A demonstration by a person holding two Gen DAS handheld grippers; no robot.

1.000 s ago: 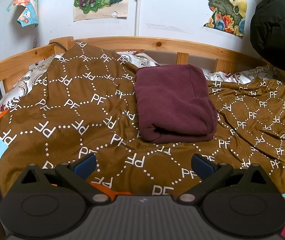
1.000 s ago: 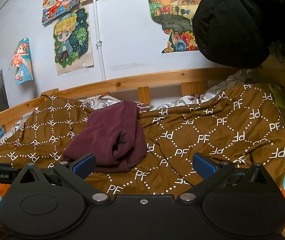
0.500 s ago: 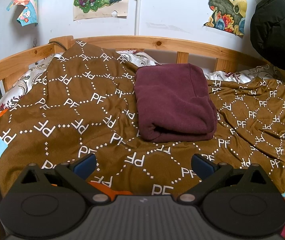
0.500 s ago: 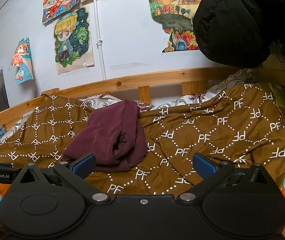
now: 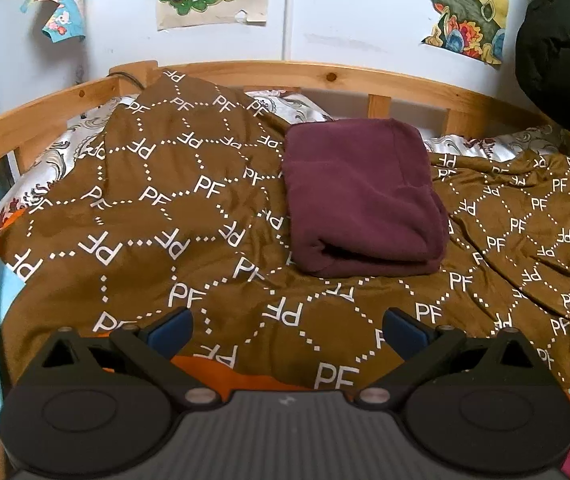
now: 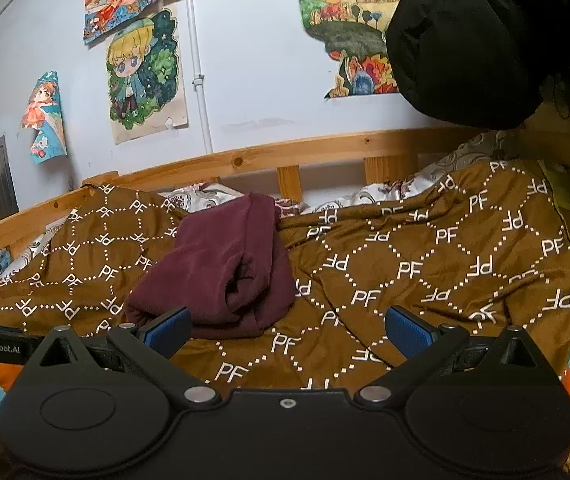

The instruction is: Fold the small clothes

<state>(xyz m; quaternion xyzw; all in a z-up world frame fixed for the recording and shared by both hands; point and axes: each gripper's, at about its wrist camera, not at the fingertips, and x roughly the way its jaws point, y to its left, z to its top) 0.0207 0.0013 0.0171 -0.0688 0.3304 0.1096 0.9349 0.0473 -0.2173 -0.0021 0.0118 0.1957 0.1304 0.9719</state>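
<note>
The folded maroon garment (image 5: pixel 361 196) lies on the brown quilt (image 5: pixel 173 216), at twelve o'clock from the left gripper (image 5: pixel 287 326), whose fingers are spread wide, holding nothing. The right view alone shows the garment's (image 6: pixel 225 268) rumpled open end, at eleven o'clock from the right gripper (image 6: pixel 287 326), also spread and empty. A black coat (image 6: pixel 485 40) is cut off at the frame's edge.

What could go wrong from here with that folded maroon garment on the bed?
The maroon garment lies folded on a rumpled brown blanket, so the uneven base might let the loose front layers slump open. Both the left hand-held gripper and right hand-held gripper are open nearby; a careless pass could snag it.
</note>
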